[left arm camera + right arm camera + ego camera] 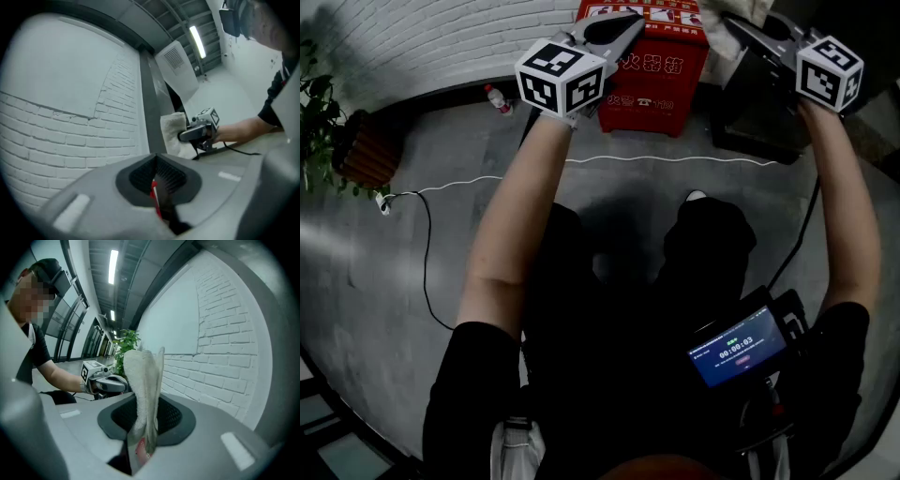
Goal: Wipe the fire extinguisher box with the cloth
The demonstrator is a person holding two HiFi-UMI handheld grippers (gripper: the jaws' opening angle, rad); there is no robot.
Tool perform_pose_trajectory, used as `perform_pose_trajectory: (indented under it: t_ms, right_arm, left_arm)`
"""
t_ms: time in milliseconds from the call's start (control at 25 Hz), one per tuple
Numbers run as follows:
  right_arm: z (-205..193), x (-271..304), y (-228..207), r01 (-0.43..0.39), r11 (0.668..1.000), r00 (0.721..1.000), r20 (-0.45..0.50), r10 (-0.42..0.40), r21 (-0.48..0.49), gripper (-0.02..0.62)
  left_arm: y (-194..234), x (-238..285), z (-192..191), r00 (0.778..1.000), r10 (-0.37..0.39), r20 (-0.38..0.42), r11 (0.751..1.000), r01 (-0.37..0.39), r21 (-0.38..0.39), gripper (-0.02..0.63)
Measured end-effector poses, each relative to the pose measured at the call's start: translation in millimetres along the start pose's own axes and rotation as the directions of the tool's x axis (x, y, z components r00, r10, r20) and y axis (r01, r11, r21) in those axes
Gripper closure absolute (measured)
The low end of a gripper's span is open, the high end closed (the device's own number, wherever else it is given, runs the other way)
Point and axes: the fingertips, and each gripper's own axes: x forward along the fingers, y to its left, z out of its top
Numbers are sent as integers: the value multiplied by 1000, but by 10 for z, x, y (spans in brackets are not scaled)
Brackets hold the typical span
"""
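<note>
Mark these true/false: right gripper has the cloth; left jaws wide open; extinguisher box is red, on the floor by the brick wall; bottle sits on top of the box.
1. The right gripper holds the white cloth in its jaws. True.
2. The left gripper has its jaws wide open. False: they are together, and nothing is seen held in them.
3. The fire extinguisher box is red and stands on the floor by the white brick wall. True.
4. A bottle sits on top of the box. False: it is on the floor by the wall, to the left of the box.
</note>
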Motion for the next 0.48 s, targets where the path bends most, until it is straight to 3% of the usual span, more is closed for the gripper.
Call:
perform_pose_trajectory:
  t_ms: [200, 480]
  right_arm:
    - [-328, 271, -360, -11, 1000, 998, -69, 11, 3, 505]
    - [-714, 710, -945, 2, 999, 998, -70, 1, 38, 505]
  left_arm:
    - [236, 453, -46, 1000, -9, -30, 1000, 10, 27, 603]
    - [623, 1054, -359, 996, -29, -87, 999, 33, 36, 603]
